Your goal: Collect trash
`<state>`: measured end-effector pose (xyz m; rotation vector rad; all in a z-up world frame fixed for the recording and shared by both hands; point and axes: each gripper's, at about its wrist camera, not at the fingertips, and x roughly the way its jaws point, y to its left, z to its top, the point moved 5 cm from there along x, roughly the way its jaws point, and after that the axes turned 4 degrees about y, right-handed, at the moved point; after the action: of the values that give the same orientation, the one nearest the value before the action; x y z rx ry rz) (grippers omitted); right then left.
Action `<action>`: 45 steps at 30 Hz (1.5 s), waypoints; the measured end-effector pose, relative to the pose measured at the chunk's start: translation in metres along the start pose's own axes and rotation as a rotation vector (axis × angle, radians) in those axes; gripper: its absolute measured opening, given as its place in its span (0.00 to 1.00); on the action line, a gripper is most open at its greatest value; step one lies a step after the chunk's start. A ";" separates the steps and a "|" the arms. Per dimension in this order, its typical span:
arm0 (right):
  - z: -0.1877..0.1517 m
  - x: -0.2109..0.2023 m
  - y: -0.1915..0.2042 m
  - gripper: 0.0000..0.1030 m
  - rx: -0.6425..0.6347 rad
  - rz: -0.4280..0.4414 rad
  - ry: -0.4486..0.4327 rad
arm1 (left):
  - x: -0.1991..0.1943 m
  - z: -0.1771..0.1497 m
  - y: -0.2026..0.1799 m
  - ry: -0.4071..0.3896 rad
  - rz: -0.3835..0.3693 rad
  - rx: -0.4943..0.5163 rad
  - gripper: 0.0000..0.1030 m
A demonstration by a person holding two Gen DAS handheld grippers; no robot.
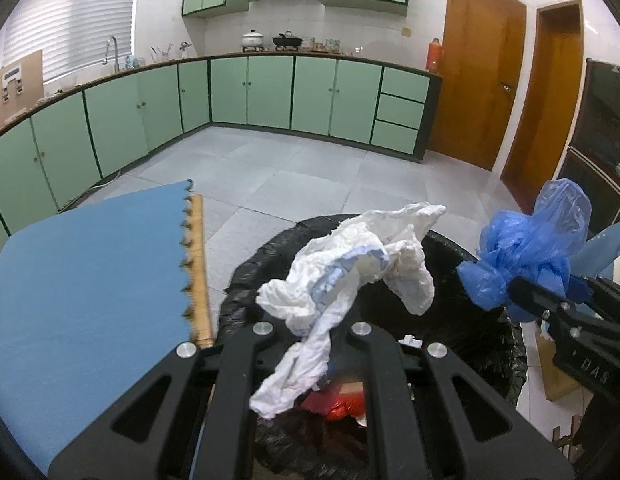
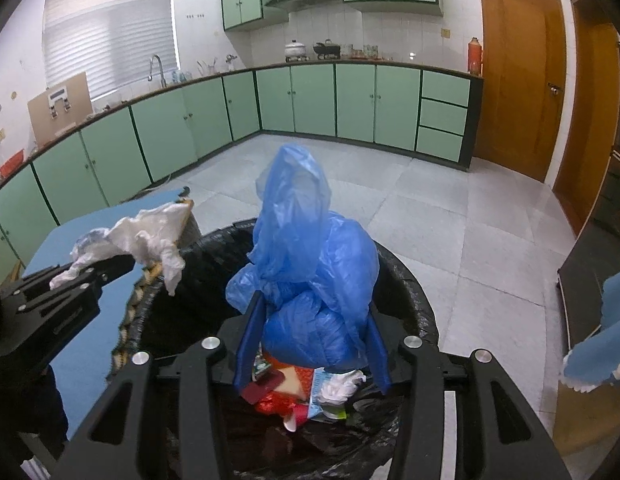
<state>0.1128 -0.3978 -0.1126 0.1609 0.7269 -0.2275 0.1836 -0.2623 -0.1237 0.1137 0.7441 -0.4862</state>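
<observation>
My left gripper [image 1: 312,326] is shut on a crumpled white paper [image 1: 350,264], held over the black-lined trash bin [image 1: 470,320]. Its fingertips are hidden under the paper. In the right wrist view the same gripper [image 2: 89,268] and paper [image 2: 141,236] hang at the bin's left rim. My right gripper [image 2: 314,308] has its blue fingers [image 2: 249,320] closed on a puffy blue plastic bag [image 2: 310,248] above the bin [image 2: 406,280]. From the left wrist view that bag [image 1: 538,248] and gripper [image 1: 510,292] are over the bin's right side. Red wrappers [image 2: 277,400] and other scraps lie inside.
A table with a blue foam mat [image 1: 89,280] and a wooden edge [image 1: 197,264] stands left of the bin. Another blue mat piece [image 2: 606,340] is at the right. Grey tiled floor [image 1: 310,168] stretches to green cabinets [image 1: 269,92] and a wooden door [image 1: 478,80].
</observation>
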 end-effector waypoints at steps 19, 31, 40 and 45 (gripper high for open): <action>-0.011 0.043 -0.032 0.79 0.009 -0.028 0.078 | 0.044 0.004 -0.009 0.079 -0.057 0.013 0.50; -0.013 0.006 -0.026 0.94 0.024 -0.033 0.043 | -0.006 0.013 0.016 0.007 -0.085 0.000 0.71; -0.002 -0.043 0.014 0.94 0.006 0.049 -0.019 | -0.082 0.011 0.044 -0.087 -0.056 0.008 0.88; 0.002 -0.071 0.034 0.94 0.010 0.090 -0.040 | -0.117 0.000 0.061 -0.097 -0.014 -0.054 0.92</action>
<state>0.0713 -0.3544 -0.0607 0.1978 0.6769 -0.1485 0.1385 -0.1635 -0.0495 0.0347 0.6632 -0.4813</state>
